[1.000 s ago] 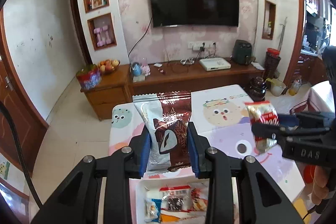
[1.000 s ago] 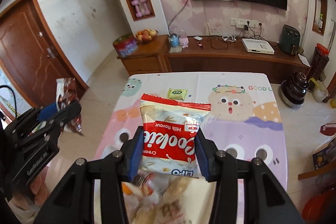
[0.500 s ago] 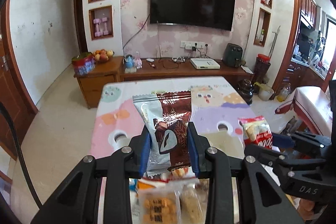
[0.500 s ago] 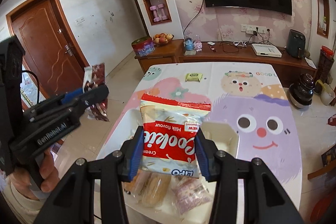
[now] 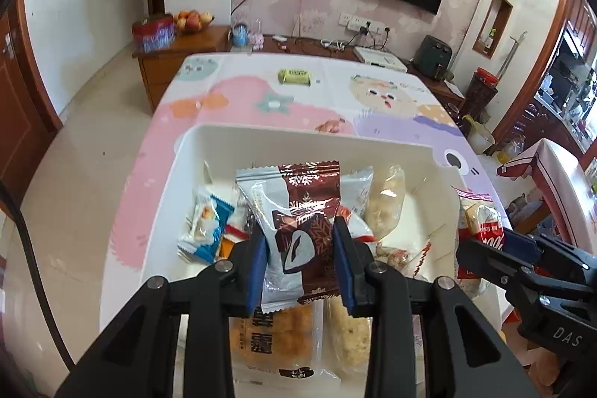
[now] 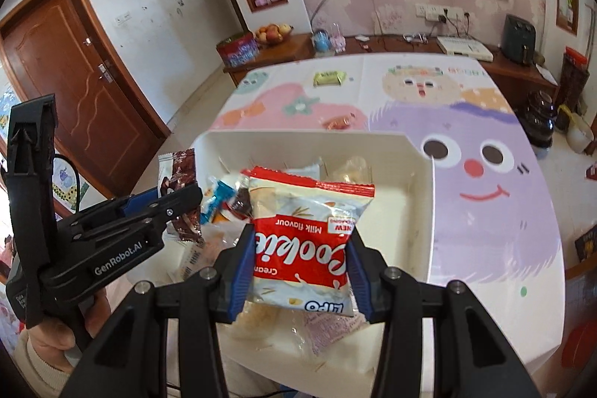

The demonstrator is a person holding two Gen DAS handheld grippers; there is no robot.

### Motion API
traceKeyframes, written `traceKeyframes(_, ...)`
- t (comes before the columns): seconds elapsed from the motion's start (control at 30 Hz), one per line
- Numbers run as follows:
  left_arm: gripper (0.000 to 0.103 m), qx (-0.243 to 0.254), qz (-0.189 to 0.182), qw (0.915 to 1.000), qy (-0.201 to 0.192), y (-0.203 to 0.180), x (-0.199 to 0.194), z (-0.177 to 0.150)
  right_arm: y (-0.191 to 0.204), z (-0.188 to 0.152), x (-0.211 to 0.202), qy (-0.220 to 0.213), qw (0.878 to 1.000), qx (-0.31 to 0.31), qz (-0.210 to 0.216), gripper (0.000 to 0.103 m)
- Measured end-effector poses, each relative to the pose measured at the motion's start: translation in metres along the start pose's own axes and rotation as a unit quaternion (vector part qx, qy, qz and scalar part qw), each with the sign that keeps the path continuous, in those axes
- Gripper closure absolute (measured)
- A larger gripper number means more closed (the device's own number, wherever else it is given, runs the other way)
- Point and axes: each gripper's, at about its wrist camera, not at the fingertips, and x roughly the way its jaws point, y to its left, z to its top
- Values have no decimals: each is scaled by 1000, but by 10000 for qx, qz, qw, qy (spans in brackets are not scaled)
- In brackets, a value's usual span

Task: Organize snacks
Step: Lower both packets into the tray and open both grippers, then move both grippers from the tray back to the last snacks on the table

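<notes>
Left wrist: left gripper (image 5: 300, 260) clamping brown packet (image 5: 298, 222), right gripper (image 6: 302, 267) clamping cookie bag (image 6: 304, 245) above bin (image 5: 298, 140); early release risks snagging rim at 3 o'clock.

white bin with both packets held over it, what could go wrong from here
1. The white bin already holds a loose pile of snacks, so the brown packet in the left claw may land on top and slide.
2. The right claw holds the cookie packet near the bin's right wall; released there, it could catch on the rim.
3. The two claws hang close together and might bump.
</notes>
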Motion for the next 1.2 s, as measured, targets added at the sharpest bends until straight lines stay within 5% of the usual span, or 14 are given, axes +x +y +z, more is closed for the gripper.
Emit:
traceKeyframes(0.43,68,-71,103,9997,224,1,21,-4,-2,-14,24,351,9993,92,-55,57)
traceKeyframes(0.47,65,-70,155,9996,218,1,22,-4,-2,-14,26,364,9993,76,-76,57)
traceKeyframes(0.53,25,-100,234,9995,207,1,21,-3,0,-16,27,391,9992,39,-121,56)
traceKeyframes(0.6,13,-216,318,9992,87,2,17,-3,2,-17,28,421,9990,14,-173,55)
traceKeyframes(1.2,11,-210,563,9975,379,-1,25,-8,-2,-20,30,439,9986,126,-254,49)
